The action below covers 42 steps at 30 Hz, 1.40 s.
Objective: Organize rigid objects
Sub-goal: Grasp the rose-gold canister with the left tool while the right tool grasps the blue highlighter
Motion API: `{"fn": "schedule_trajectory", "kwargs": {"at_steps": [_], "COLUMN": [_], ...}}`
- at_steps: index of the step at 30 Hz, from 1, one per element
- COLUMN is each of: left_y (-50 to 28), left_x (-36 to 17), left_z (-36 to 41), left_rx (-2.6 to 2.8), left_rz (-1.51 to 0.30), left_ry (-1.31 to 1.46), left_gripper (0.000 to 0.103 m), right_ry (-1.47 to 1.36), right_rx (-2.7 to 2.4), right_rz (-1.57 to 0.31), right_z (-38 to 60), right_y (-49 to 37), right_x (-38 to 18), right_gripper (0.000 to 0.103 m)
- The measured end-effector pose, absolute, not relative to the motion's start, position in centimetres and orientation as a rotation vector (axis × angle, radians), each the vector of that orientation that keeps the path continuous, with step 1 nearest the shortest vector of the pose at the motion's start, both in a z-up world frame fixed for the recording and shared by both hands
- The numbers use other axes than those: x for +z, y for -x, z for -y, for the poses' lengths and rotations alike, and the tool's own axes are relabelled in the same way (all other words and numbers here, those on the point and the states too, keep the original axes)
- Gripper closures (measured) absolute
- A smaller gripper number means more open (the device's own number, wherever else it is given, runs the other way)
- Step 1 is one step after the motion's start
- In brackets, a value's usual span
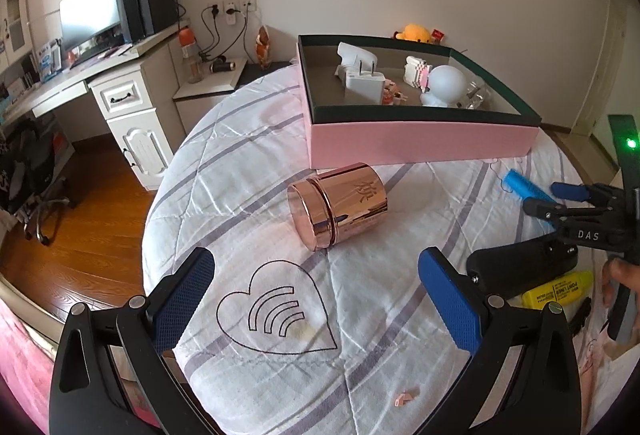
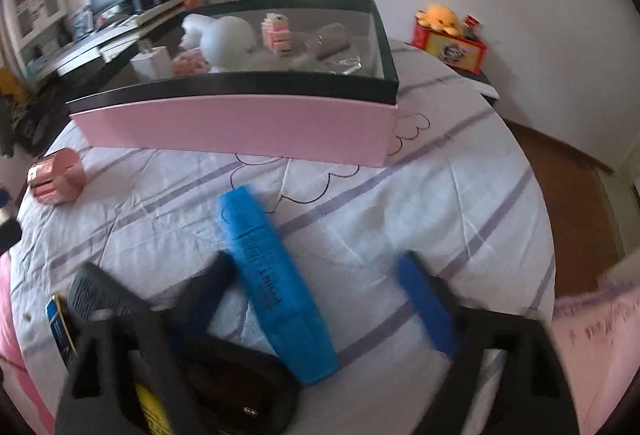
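Bare quilt [image 1: 280, 139] is lying open left of the rose-gold canister [image 1: 338, 207]. The pink box [image 1: 420, 143] is walling off the far side; black case [image 1: 520, 271] and yellow highlighter [image 1: 560, 289] are crowding the right.

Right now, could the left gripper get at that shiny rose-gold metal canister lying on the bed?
Probably yes: the rose-gold canister lies on its side just ahead of the open left gripper, with only bare quilt between them.
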<state>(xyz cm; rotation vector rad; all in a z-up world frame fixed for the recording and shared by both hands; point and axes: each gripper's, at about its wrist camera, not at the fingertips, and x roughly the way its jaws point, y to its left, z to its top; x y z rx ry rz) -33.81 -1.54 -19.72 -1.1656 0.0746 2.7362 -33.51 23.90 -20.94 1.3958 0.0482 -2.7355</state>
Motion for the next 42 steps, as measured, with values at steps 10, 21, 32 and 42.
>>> {"fn": "schedule_trajectory", "kwargs": {"at_steps": [10, 21, 32, 42], "left_y": [36.5, 40.0, 38.8, 35.4], "left_x": [-20.7, -23.3, -23.0, -21.1], "left_z": [0.2, -0.2, 0.9, 1.0], "left_rx": [2.739, 2.797, 2.784, 2.777], "left_rz": [0.007, -0.016, -0.024, -0.036], "left_ry": [1.229, 1.353, 1.26, 1.185], "left_gripper": [0.0, 0.022, 0.046, 0.047], "right_ry": [-1.328, -1.291, -1.254, -1.247], "right_rx": [-2.729, -2.757, -2.76, -2.771], "right_rz": [-0.026, -0.018, -0.02, -0.015], "right_z": [-23.6, -23.8, -24.0, -23.9], "right_y": [33.1, 33.0, 32.6, 31.6], "right_x": [-21.1, -21.4, -21.5, -20.6], "right_gripper": [0.071, 0.071, 0.071, 0.076]}}
